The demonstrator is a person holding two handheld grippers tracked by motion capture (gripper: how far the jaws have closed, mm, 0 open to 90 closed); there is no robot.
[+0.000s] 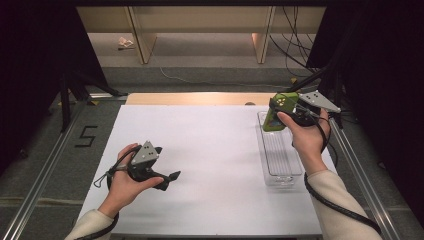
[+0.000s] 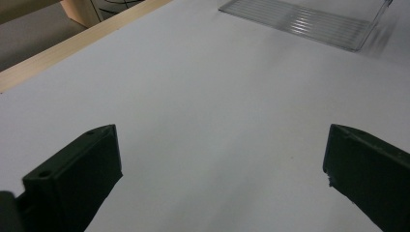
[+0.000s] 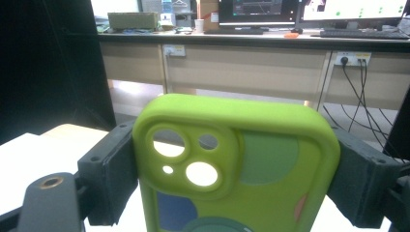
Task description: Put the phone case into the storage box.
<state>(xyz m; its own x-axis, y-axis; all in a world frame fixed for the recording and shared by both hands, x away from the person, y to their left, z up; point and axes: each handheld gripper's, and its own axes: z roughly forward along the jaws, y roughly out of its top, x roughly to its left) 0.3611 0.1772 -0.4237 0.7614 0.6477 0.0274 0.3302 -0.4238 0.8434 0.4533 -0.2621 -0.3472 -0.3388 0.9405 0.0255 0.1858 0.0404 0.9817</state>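
A: Starting at the left, what do you see from above?

B: The left gripper (image 1: 172,176) sits low over the white table (image 1: 210,150), held in the person's left hand (image 1: 122,180), its jaws pointing right. The left gripper view adds what the high view can't: the two black jaws stand wide apart with nothing but bare white surface between them, and a corner of the clear tray (image 2: 309,21) lies farther off.

A: And moving right?

B: The clear tray (image 1: 280,150) lies lengthwise near the table's right edge. Above its far end the right hand (image 1: 307,135) holds the right gripper (image 1: 280,107) raised, clamped on a green phone case (image 1: 277,112).

A: Does the right gripper view tell more?

B: Yes. There the jaws press on both long sides of the green phone case (image 3: 237,169), camera cut-outs uppermost, with coloured round patches on its back. The high view gives only a small green shape.

A: The surface and room?

B: A white sheet over a pale wooden top, with a strip of wood showing at the far edge. The floor to the left bears a black number 5 (image 1: 86,136). Metal rails run along both sides. The right gripper view shows a long desk (image 3: 251,43) with monitors (image 3: 256,12), a keyboard (image 3: 360,34), and cables (image 3: 360,92) hanging from wall sockets.
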